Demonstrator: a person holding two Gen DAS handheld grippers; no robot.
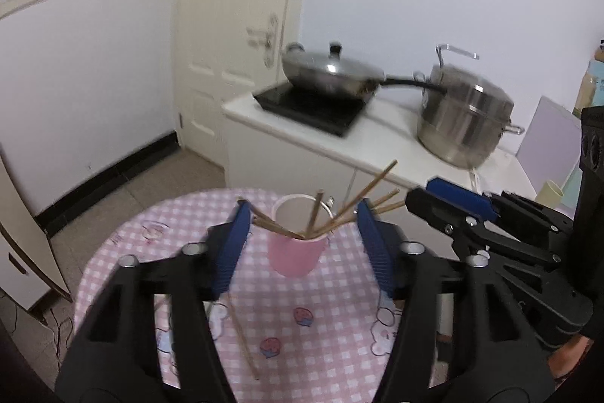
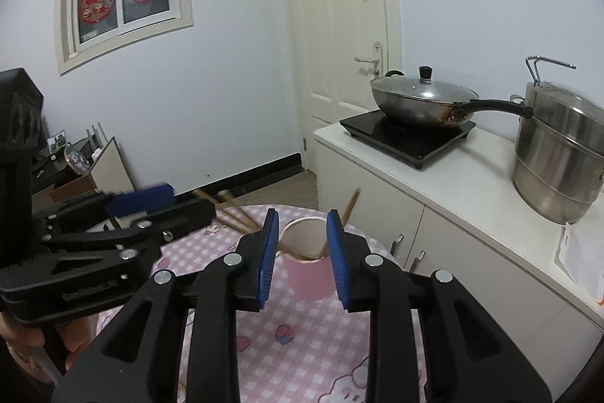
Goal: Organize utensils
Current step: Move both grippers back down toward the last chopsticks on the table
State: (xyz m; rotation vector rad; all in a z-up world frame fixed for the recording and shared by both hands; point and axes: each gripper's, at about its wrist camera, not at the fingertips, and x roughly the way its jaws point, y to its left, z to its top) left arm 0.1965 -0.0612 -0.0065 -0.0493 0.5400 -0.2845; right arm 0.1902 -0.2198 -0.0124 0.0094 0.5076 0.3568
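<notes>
The pink plastic cup (image 1: 298,252) sits on the far side of the round pink-checked tablecloth table (image 1: 332,323) with thin wooden chopsticks (image 1: 324,218) fanned out of it, and one loose wooden chopstick (image 1: 243,342) lies on the cloth around 7 o'clock of the cup. The left gripper (image 1: 302,220) has its jaws wide with nothing in them, the right gripper (image 2: 302,225) narrower, also empty. I'd go for the stray one next: come in low, pinch mid-shaft, then tip it in without bumping the cup
</notes>
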